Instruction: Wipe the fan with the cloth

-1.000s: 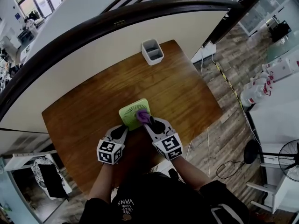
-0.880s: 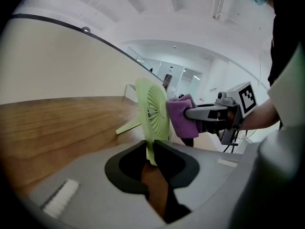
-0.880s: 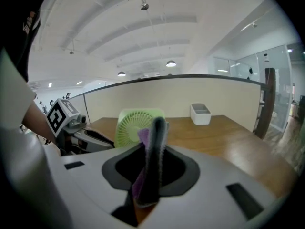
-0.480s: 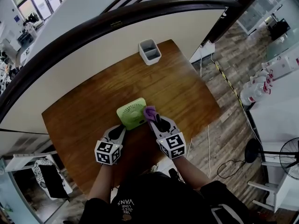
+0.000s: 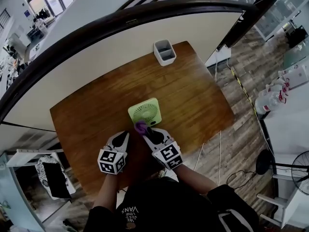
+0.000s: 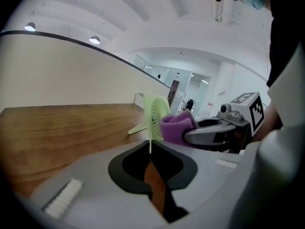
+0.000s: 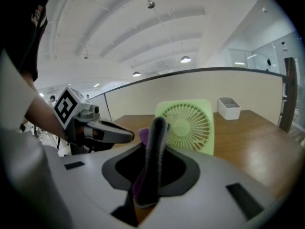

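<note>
A small light-green desk fan (image 5: 145,111) stands upright on the wooden table (image 5: 91,115); it also shows as the fan (image 6: 156,116) edge-on and the fan (image 7: 188,125) face-on. My right gripper (image 5: 145,130) is shut on a purple cloth (image 5: 140,126), just in front of the fan's near edge and apart from it. The cloth (image 7: 141,135) bulges beside the dark finger (image 7: 156,142), and the cloth (image 6: 175,128) sits at the right gripper's tip. My left gripper (image 5: 123,135) is left of it, short of the fan, its jaws closing and nearly together with nothing between them.
A grey two-compartment box (image 5: 164,52) stands at the table's far edge against a curved partition wall (image 5: 111,37). The table's near edge lies right under my grippers. A floor fan (image 5: 299,164) and cables are on the floor to the right.
The right gripper carried the cloth from the fan's face to its right edge, then back to its near side. The left gripper drew away from the fan's corner and its jaws narrowed.
</note>
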`<state>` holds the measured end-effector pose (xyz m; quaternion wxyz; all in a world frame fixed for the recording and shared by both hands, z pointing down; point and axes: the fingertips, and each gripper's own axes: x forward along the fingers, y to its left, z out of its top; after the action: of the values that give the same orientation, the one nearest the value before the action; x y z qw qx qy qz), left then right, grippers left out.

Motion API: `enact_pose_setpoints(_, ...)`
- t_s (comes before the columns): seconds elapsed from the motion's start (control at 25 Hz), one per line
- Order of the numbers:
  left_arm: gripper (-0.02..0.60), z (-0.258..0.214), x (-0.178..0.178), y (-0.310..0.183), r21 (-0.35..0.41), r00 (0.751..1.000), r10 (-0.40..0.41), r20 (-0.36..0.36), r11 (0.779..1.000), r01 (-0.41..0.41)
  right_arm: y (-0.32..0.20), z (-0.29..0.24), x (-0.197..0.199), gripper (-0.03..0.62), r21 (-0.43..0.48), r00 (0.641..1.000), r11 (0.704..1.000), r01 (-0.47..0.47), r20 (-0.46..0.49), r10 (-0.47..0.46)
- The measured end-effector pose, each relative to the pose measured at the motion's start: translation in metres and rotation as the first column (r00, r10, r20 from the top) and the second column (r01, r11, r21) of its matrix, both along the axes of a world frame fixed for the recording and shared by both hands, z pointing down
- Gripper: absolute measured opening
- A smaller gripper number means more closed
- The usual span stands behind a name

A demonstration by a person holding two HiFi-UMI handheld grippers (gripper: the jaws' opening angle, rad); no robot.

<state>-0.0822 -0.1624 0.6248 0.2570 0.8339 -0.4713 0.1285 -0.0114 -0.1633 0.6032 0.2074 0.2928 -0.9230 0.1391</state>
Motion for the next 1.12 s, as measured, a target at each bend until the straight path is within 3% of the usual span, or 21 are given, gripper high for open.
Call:
enact_pose_setpoints(0.16,0.012,-0.007,-0.009,0.012,0.009,1.000,-0.028,0.009,1.000,0.028,0.007,0.015,-0.017,0.084,-0.017,0.997,0.998,0.065,-0.029,-0.065)
enact_pose_setpoints(0.36,0.012,-0.010,-0.011,0.020,0.011,0.999,-0.042,-0.002,0.999,0.042,-0.001,0.024,-0.010,0.084,-0.020,0.996,0.998,0.063,-0.061,-0.064)
enact_pose_setpoints(0.6,0.011,-0.009,-0.007,0.020,0.008,0.999,-0.036,-0.012,0.999,0.036,-0.016,0.025,0.033,0.084,-0.037,0.996,0.998,-0.052,-0.072,0.049)
enact_pose_setpoints(0.84,0.011,-0.011,0.006,0.020,0.009,1.000,-0.015,-0.022,1.000,0.015,-0.032,0.032,0.082,0.084,-0.066,0.976,0.977,-0.202,-0.090,0.196)
enact_pose_setpoints(1.12,0.011,-0.020,0.009,0.025,0.020,1.000,-0.010,-0.018,1.000,0.010,-0.040,0.031,0.107,0.084,-0.069,0.958,0.960,-0.272,-0.116,0.263)
